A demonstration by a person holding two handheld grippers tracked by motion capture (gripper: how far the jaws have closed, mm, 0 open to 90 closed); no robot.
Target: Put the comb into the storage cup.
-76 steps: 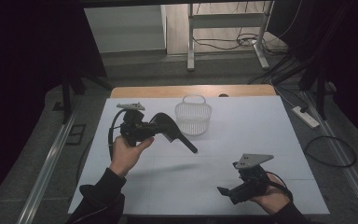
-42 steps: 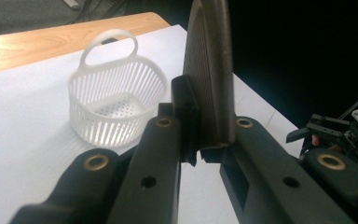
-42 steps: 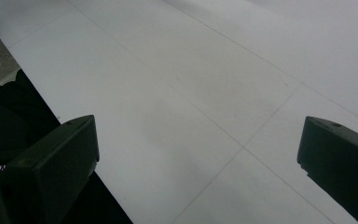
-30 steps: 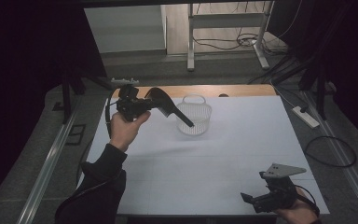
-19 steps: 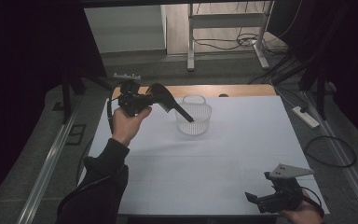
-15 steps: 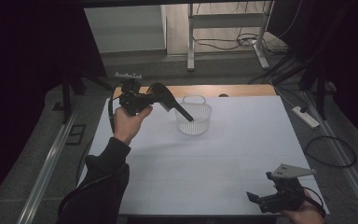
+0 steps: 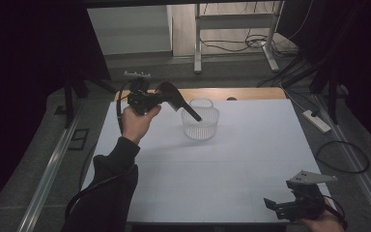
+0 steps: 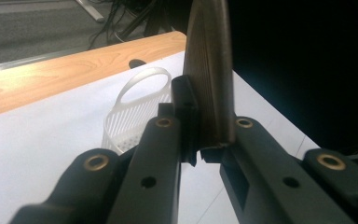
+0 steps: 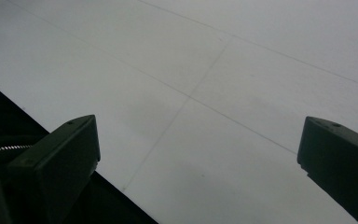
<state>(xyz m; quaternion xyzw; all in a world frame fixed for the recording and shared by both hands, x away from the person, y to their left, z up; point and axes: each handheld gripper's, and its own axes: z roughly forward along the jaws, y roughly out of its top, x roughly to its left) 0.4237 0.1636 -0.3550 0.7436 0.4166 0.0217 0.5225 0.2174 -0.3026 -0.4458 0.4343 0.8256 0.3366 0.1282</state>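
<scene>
**High view: dark tool lifted to the basket, drop not yet made**

High view, upper centre of the frame: the left gripper [image 7: 162, 98] is clamped on a dark handled tool [image 7: 179, 101], whose tip hangs over the rim of the white basket [image 7: 201, 126]. The left gripper view shows both jaws pressed on the tool's ribbed edge [image 8: 209, 70]. The pickup looks done; lowering and releasing into the basket remain. At lower right, the right gripper [image 7: 290, 209] rests with jaws wide apart, holding nothing.
</scene>
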